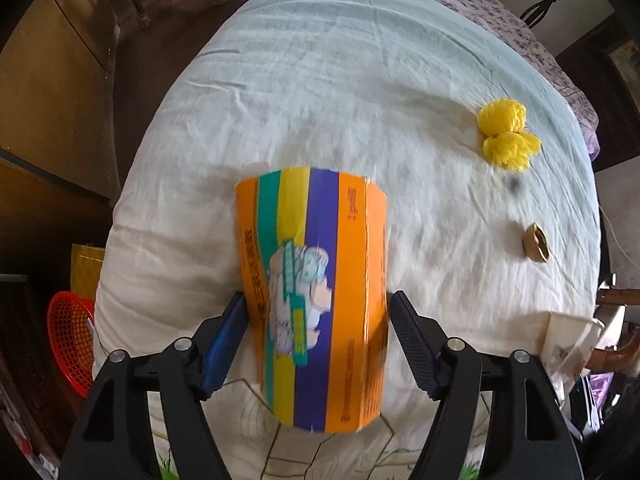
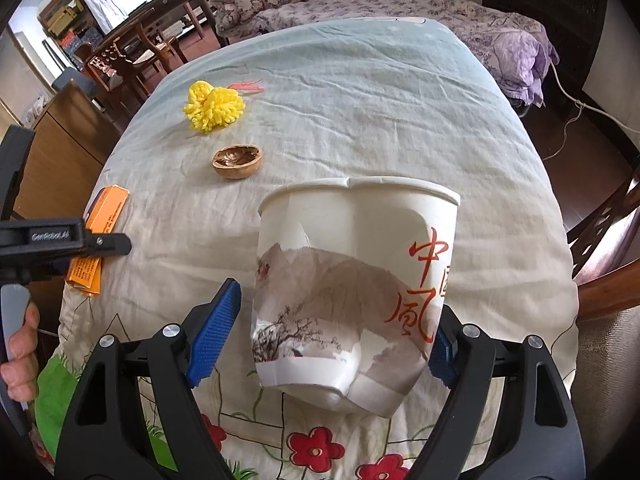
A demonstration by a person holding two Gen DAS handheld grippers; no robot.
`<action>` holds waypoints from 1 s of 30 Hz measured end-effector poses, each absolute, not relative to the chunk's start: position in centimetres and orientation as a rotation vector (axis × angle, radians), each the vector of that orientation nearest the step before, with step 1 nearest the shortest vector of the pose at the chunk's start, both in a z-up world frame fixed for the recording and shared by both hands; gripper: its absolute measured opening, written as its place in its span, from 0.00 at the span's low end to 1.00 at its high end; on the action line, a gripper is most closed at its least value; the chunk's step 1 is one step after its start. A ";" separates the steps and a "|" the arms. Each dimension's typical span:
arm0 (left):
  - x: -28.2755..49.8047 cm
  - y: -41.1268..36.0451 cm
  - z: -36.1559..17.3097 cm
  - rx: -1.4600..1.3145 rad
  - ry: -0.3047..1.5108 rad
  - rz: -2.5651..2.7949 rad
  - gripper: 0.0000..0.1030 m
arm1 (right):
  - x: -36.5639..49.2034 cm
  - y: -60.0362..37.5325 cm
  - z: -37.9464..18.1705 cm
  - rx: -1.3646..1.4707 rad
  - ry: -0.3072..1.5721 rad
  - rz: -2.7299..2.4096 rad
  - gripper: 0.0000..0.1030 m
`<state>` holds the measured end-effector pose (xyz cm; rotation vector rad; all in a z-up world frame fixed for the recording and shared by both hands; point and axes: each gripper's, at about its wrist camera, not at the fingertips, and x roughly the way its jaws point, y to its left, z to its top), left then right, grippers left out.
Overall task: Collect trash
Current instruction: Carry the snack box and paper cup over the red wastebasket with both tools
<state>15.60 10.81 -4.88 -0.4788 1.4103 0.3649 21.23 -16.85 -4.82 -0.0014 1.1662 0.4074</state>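
Observation:
In the left wrist view my left gripper (image 1: 316, 336) is shut on an orange striped carton (image 1: 316, 300), held above the pale quilt (image 1: 320, 100). In the right wrist view my right gripper (image 2: 336, 332) is shut on a crumpled white paper cup (image 2: 352, 292) with red characters. The left gripper also shows at the left edge of the right wrist view (image 2: 60, 240) with the orange carton (image 2: 100, 236). A yellow yarn pompom (image 1: 506, 134) (image 2: 214, 106) and a half walnut shell (image 1: 536, 242) (image 2: 236, 162) lie on the quilt.
A red mesh basket (image 1: 70, 332) stands on the floor left of the bed. A purple floral blanket (image 2: 400, 12) lies beyond the quilt. Wooden chairs and a table (image 2: 132, 48) stand at the far left. A wooden cabinet (image 1: 52, 92) is left of the bed.

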 end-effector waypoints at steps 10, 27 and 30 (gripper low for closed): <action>16.1 9.7 -4.4 -0.406 1.382 0.362 0.52 | 20.7 -17.3 -4.4 0.006 1.136 0.404 0.66; 10.7 8.3 -0.1 -0.402 1.314 0.242 0.52 | 17.3 -16.7 -2.3 0.056 1.092 0.509 0.66; 9.6 8.2 0.4 -0.396 1.304 0.231 0.52 | 16.2 -15.9 -2.1 0.041 1.098 0.536 0.66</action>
